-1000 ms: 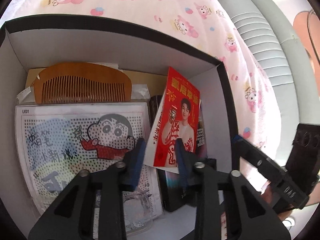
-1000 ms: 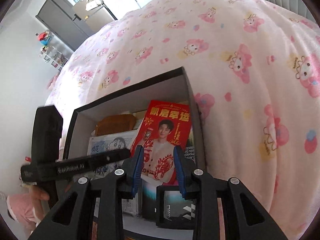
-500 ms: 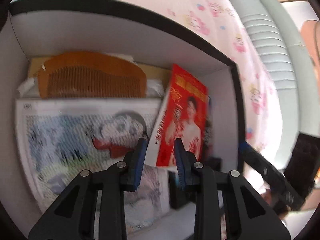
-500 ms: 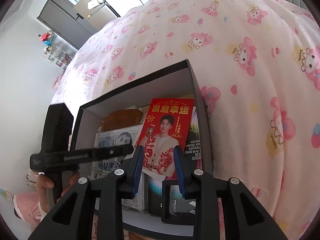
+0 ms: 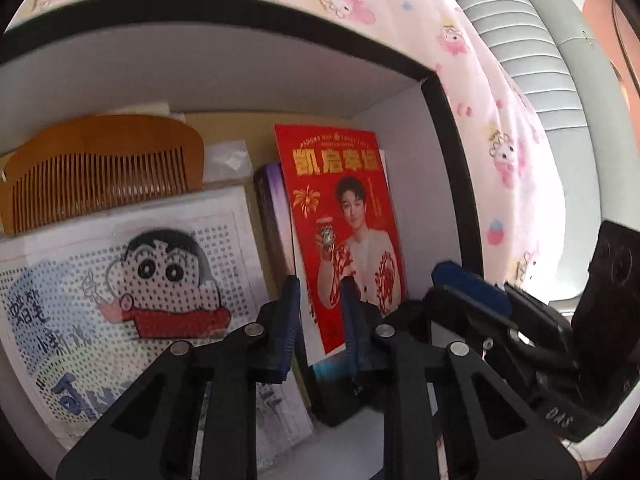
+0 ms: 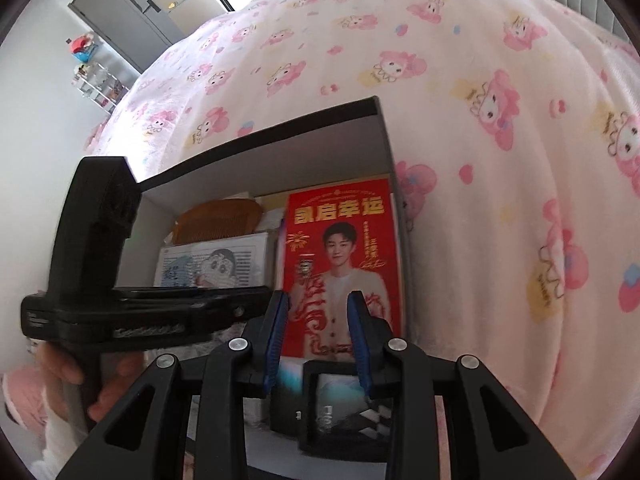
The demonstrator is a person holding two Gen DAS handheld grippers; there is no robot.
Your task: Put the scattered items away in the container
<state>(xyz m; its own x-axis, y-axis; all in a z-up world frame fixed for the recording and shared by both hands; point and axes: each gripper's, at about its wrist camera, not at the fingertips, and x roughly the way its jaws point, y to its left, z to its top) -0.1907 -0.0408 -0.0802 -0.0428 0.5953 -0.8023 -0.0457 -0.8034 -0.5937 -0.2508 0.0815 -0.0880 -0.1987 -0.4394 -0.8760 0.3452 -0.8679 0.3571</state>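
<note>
A: What has moved since a second ago?

B: The red card (image 5: pixel 340 216) stood tilted to the right in the left wrist view; it now stands nearly upright against the right wall of the box (image 5: pixel 224 60). The left gripper (image 5: pixel 318 324) has slid closer in, and its jaws have just been closing.

A: Do they pinch the card?

B: No. The gap is narrow, and the card's lower edge shows through it, but the blue pads (image 5: pixel 289 328) don't press on it (the card seems to lie behind them).

A: And the right gripper (image 6: pixel 318 340)?

B: Its jaws are nearly together in the lower middle of the right wrist view, with the card's bottom edge and a black box (image 6: pixel 344 404) showing behind. I see nothing held between them.

A: Where does everything else sit?

B: A wooden comb (image 5: pixel 100 168) leans at the back in the upper left of the left wrist frame. Below it lies a cartoon bead sheet (image 5: pixel 120 280). A dark book (image 5: pixel 272 216) stands on edge between the sheet and the card. The box rests on a bed with a pink patterned blanket (image 6: pixel 460 100). A hand (image 6: pixel 80 376) grips the left gripper's handle at lower left of the right wrist view.
</note>
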